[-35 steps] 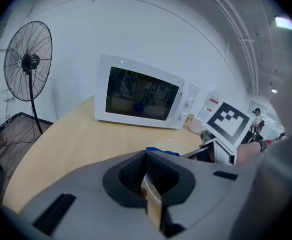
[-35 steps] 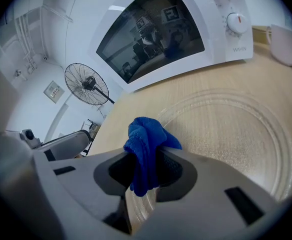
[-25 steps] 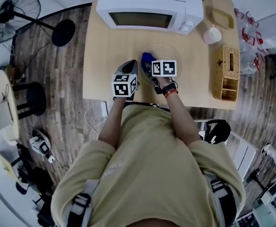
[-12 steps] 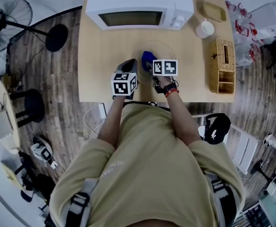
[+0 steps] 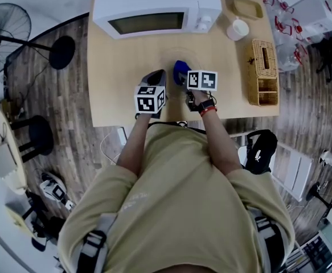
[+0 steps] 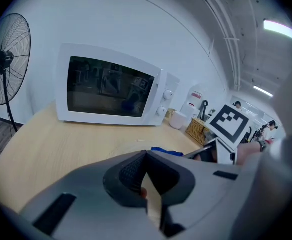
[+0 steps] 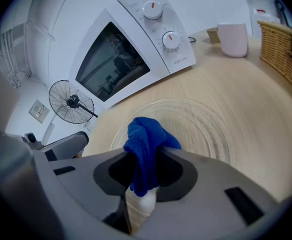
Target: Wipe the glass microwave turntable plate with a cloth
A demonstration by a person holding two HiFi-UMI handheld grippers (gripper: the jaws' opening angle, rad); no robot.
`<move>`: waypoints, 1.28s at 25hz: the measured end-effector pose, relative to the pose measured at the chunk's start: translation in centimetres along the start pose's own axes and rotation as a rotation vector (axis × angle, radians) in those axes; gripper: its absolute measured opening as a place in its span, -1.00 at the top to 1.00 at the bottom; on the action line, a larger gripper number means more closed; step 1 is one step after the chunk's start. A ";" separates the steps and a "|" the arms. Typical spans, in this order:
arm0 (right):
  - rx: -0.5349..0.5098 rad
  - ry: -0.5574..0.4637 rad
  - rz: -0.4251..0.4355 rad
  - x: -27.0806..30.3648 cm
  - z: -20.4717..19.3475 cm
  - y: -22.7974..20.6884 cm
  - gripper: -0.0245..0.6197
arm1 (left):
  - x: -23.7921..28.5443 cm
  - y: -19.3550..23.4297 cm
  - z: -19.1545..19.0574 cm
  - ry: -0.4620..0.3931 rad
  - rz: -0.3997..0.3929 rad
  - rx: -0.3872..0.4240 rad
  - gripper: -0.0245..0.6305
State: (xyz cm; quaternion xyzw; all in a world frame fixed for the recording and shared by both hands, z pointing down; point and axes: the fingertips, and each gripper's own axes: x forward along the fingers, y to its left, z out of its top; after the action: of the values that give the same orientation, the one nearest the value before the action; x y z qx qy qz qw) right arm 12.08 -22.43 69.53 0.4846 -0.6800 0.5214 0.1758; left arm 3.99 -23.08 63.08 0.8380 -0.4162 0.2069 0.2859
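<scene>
The clear glass turntable plate (image 5: 195, 60) lies flat on the wooden table (image 5: 114, 84) in front of the microwave; its ridged rings show in the right gripper view (image 7: 206, 129). My right gripper (image 5: 184, 77) is shut on a blue cloth (image 5: 180, 68), and the bunched cloth (image 7: 144, 143) sticks out past the jaws over the plate's near left part. My left gripper (image 5: 158, 75) sits at the plate's left edge with its jaws shut (image 6: 146, 156). The jaws hide the near rim, so I cannot tell whether they pinch it.
A white microwave (image 5: 154, 7) stands at the table's back, door closed. To the right are a white cup (image 5: 237, 29), a shallow yellow tray (image 5: 247, 7) and a wicker basket (image 5: 262, 73). A floor fan (image 5: 6, 33) and a black stool (image 5: 37, 132) stand to the left.
The head view has drifted, shifting the table left and up. My right gripper has slid the blue cloth a little to the right over the plate. The left gripper has barely moved.
</scene>
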 end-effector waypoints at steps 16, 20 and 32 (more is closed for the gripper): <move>0.115 -0.066 -0.041 -2.8 0.6 -4.6 0.60 | 1.9 -2.7 -0.6 0.035 -0.065 0.026 0.89; 0.141 -0.080 -0.048 -3.5 0.6 -5.4 0.60 | 2.0 -3.3 -0.6 0.034 -0.078 0.027 0.89; 0.161 -0.107 -0.089 -4.5 0.7 -6.8 0.60 | 1.7 -3.5 -0.9 0.030 -0.079 0.024 0.89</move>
State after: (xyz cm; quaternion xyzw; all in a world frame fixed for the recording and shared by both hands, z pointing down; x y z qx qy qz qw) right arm 20.10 -20.81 69.59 0.5537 -0.6222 0.5396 0.1228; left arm 7.67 -21.77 63.67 0.8539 -0.3759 0.2130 0.2900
